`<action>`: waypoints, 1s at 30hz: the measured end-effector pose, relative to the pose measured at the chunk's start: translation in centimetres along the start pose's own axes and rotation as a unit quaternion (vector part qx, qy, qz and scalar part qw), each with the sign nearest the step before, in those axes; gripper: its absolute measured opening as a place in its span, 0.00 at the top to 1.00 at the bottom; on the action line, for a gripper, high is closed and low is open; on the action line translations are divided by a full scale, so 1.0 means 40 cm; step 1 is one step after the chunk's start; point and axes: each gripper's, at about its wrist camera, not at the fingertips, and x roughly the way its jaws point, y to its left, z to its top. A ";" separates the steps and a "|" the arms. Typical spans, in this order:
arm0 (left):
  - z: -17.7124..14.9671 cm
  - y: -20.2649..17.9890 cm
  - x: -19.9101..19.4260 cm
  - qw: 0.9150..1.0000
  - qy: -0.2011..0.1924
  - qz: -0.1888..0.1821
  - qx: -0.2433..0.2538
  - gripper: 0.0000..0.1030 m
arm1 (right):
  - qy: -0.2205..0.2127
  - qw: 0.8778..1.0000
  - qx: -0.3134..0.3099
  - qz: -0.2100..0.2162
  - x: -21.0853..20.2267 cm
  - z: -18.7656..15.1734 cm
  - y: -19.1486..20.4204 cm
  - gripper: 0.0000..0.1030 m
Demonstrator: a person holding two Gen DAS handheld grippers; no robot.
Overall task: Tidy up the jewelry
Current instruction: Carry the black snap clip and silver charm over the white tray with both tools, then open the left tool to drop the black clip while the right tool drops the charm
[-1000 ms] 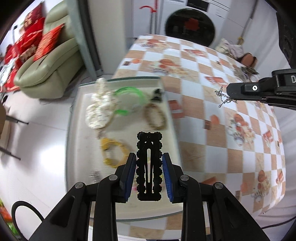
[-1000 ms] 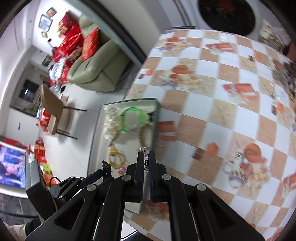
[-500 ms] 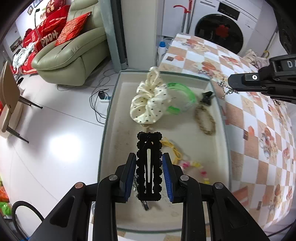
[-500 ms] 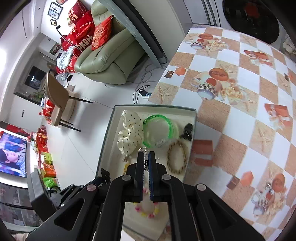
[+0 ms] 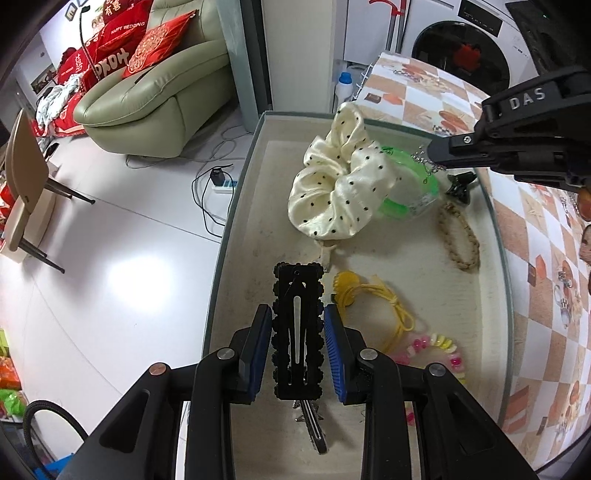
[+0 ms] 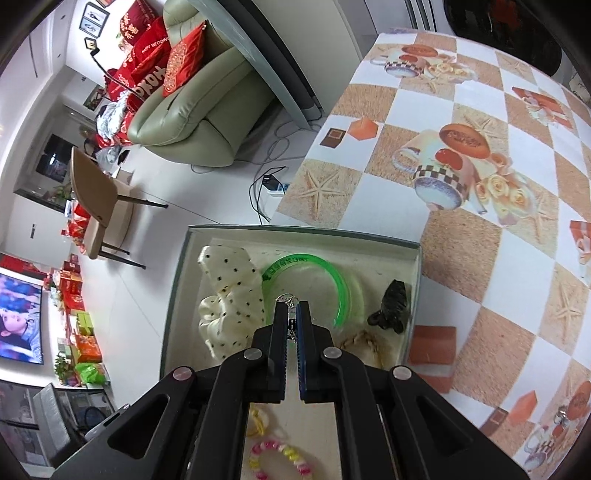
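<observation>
While the left gripper is squeezing a black scallop-edged snap hair clip between its blue ribbed pads, the only lettering I can actually read is "DAS" moulded in white on the right gripper and "HAPPY WEDDING" on one of the red cushions on the pale green sofa; the green bangle is carrying some print too, but it's too small to make out; compared with a second ago, both grippers are now sitting right over the shallow grey-rimmed tray instead of out over the checkered tablecloth, and the picture is sharp rather than smeared; the right gripper's fingers are pinched nearly together on a thin silvery chain, which is dangling just above the bangle; down in the tray a glossy cream scrunchie with black dots is lying against the translucent bangle, a small black claw clip is sitting by the tray's wall, a braided straw-coloured bracelet is lying near it, and closer in there's a yellow cord loop plus a chunky pink-and-yellow bead bracelet.
</observation>
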 end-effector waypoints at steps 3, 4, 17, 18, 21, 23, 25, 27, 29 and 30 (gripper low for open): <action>-0.005 0.007 0.007 1.000 0.003 0.001 -0.001 0.67 | 0.005 1.000 -0.001 -0.004 0.026 0.001 -0.001 0.95; -0.007 0.007 0.009 1.000 0.004 0.001 -0.002 0.67 | 0.007 1.000 -0.002 -0.005 0.031 0.000 0.001 0.95; -0.013 -0.002 0.031 1.000 0.019 -0.003 -0.001 0.66 | 0.030 0.999 -0.022 -0.038 0.086 -0.007 -0.003 0.95; -0.013 -0.003 0.031 1.000 0.019 -0.002 0.000 0.66 | 0.031 0.998 -0.023 -0.040 0.086 -0.008 -0.002 0.95; -0.008 -0.006 0.033 1.000 0.022 0.002 -0.001 0.66 | 0.034 0.998 -0.027 -0.044 0.087 -0.012 0.000 0.95; -0.005 -0.006 0.035 1.000 0.024 0.004 -0.001 0.66 | 0.036 0.998 -0.027 -0.044 0.086 -0.013 0.001 0.95; -0.002 -0.008 0.035 1.000 0.028 0.006 -0.002 0.66 | 0.037 0.998 -0.028 -0.044 0.094 -0.002 0.015 0.95; 0.002 -0.010 0.034 1.000 0.029 0.008 -0.002 0.66 | 0.035 0.998 -0.028 -0.042 0.086 -0.001 0.019 0.93; 0.005 -0.011 0.032 1.000 0.029 0.010 -0.001 0.61 | 0.035 0.998 -0.028 -0.040 0.079 -0.002 0.020 0.87; 0.005 -0.011 0.030 1.000 0.029 0.013 -0.001 0.32 | 0.035 0.998 -0.028 -0.039 0.073 -0.005 0.021 0.81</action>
